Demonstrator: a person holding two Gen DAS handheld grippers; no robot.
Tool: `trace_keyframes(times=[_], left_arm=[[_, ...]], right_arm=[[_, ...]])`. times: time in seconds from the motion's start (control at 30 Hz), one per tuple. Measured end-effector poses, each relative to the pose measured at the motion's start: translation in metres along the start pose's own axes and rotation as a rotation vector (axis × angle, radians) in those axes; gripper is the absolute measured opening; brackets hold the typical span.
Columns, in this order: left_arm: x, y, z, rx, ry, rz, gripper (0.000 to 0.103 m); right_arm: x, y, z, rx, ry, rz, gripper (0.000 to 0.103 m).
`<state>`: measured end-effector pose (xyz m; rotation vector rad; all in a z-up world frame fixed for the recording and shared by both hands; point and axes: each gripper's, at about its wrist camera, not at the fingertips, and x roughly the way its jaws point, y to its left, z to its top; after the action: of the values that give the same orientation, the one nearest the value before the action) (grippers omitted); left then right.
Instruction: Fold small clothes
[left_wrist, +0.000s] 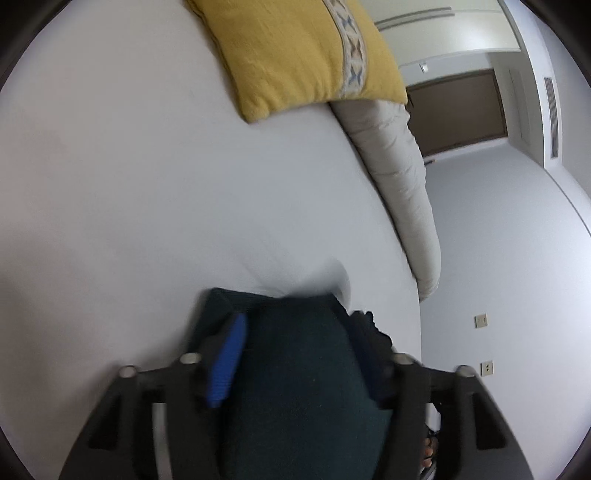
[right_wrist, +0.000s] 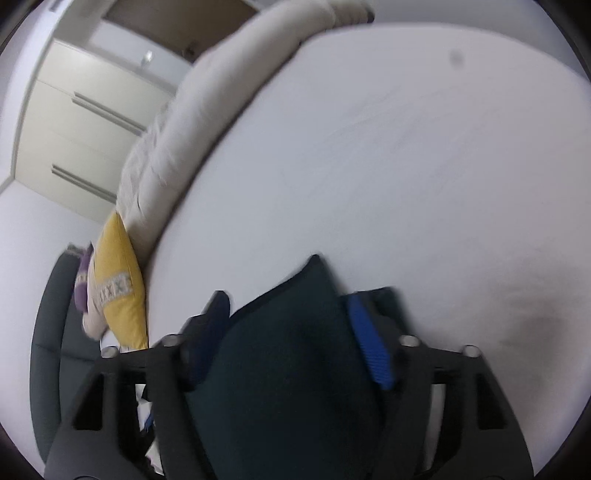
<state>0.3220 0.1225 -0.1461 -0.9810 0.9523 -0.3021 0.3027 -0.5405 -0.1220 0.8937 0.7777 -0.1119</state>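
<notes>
A white bed (left_wrist: 147, 184) is spread ahead of both tongs. A dark green garment (left_wrist: 303, 369), judged soft, light and limp, lies between the parted left gripper (left_wrist: 299, 354) and right gripper (right_wrist: 291, 328); corners are judged best gripped.

Left wrist view: taken from just behind the left gripper (left_wrist: 295, 354), angled down and forward across the white bed (left_wrist: 147, 203), very near the sheet. A yellow cushion (left_wrist: 295, 55) is seen at the far edge, a wall and door beyond.

Right wrist view: taken from behind the right gripper (right_wrist: 288, 332), likewise low and tilted down. Bed, cushion and dark cloth (right_wrist: 288, 350) are shared by both views.
</notes>
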Motion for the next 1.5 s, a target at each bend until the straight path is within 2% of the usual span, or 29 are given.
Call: trace_keyframes(times=[0.1,0.3,0.5,0.6,0.83,0.9,0.97,1.13,1.23,1.3,1.33,1.4,1.43,1.47,1.5], left_arm=[[-0.016,0.004,-0.003,0.003,-0.009,-0.015,0.063],[-0.049,-0.009,-0.039,0.158,-0.023,0.026,0.063],[-0.064,-0.008,-0.089,0.312,-0.019,0.119,0.061],[-0.067,-0.007,-0.107,0.390,-0.028,0.176,0.057],[-0.071,-0.007,-0.121,0.472,-0.053,0.252,0.039],[-0.070,-0.006,-0.124,0.488,-0.054,0.268,0.031],[-0.070,-0.003,-0.126,0.491,-0.053,0.278,0.021],[-0.074,-0.003,-0.130,0.502,-0.060,0.283,0.015],[-0.075,-0.004,-0.132,0.495,-0.062,0.283,0.015],[-0.077,-0.007,-0.134,0.505,-0.067,0.289,0.014],[-0.077,-0.009,-0.136,0.515,-0.069,0.298,0.014],[-0.078,-0.010,-0.138,0.522,-0.071,0.305,0.011],[-0.079,-0.010,-0.138,0.521,-0.071,0.309,0.006],[-0.080,-0.010,-0.139,0.519,-0.068,0.307,0.007],[-0.080,-0.009,-0.139,0.517,-0.067,0.306,0.007]], right_arm=[[-0.016,-0.005,-0.007,-0.041,-0.010,0.005,0.068],[-0.068,0.008,-0.048,-0.238,-0.071,-0.043,0.068],[-0.097,0.016,-0.108,-0.450,-0.041,-0.145,0.068],[-0.111,0.015,-0.132,-0.506,-0.051,-0.143,0.068],[-0.116,-0.009,-0.153,-0.487,0.008,-0.185,0.067],[-0.118,-0.012,-0.156,-0.482,0.006,-0.193,0.062],[-0.119,-0.016,-0.155,-0.467,0.000,-0.215,0.061],[-0.124,-0.020,-0.153,-0.449,-0.006,-0.225,0.061],[-0.121,-0.018,-0.155,-0.483,0.010,-0.247,0.055],[-0.116,-0.019,-0.157,-0.493,0.042,-0.244,0.037],[-0.114,-0.019,-0.158,-0.498,0.051,-0.246,0.034],[-0.113,-0.018,-0.159,-0.519,0.048,-0.254,0.020],[-0.113,-0.018,-0.160,-0.524,0.045,-0.260,0.017],[-0.114,-0.019,-0.160,-0.526,0.043,-0.264,0.008],[-0.114,-0.019,-0.159,-0.524,0.042,-0.265,0.005]])
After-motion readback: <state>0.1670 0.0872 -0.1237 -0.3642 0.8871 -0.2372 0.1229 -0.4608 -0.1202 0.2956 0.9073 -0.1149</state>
